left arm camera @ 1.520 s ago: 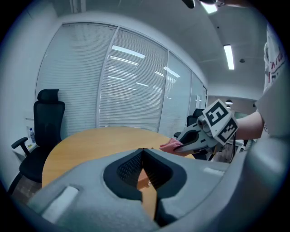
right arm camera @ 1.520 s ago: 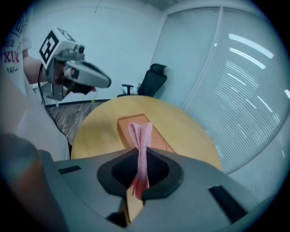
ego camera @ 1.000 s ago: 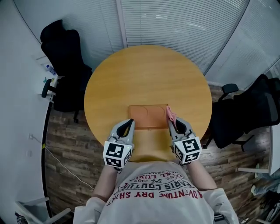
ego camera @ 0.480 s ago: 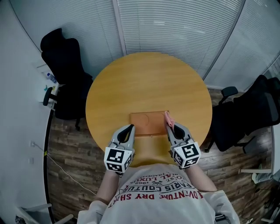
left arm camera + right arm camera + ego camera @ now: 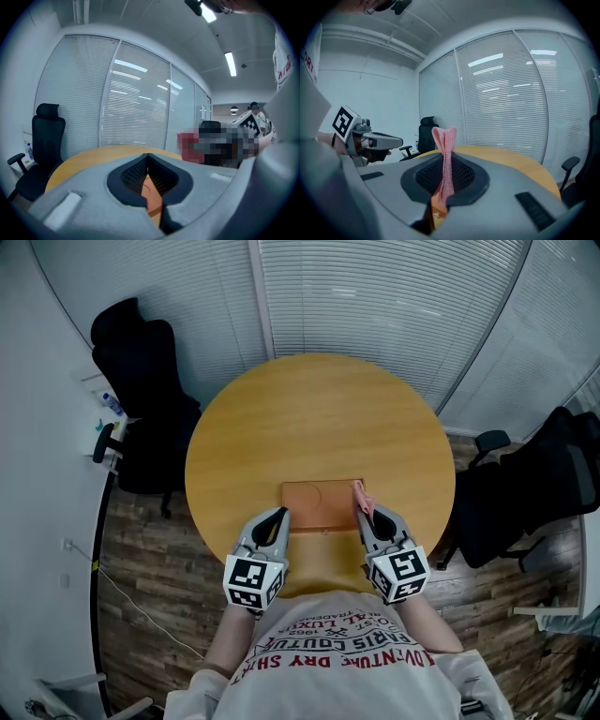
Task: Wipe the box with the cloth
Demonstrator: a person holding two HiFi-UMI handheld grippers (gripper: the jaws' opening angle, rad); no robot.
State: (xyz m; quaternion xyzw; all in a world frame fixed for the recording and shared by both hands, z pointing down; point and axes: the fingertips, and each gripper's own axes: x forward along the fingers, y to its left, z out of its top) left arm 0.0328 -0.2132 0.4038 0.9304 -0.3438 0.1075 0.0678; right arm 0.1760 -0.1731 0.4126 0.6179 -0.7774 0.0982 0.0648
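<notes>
Lower centre: the right tongs (image 5: 364,515) pinch the pink cloth (image 5: 362,497) at the orange box (image 5: 319,504)'s right edge on the tabletop (image 5: 319,418). The left tongs (image 5: 279,515), pressed together and empty, sit near its left corner. Little has shifted in half a second, so wiping seems not yet begun.

- Box (image 5: 319,504): lies on the round table (image 5: 319,418), at the edge nearest the person.
- Left gripper (image 5: 278,514): just beside the box's near left corner.
- Right gripper (image 5: 367,513): at the box's right edge.
- Cloth (image 5: 362,495): stands upright between the right gripper's jaws, above that edge.
- Office chair (image 5: 141,395): left of the table, toward the back.
- Second office chair (image 5: 520,488): right of the table.
- Blinds (image 5: 384,296): behind the table.
</notes>
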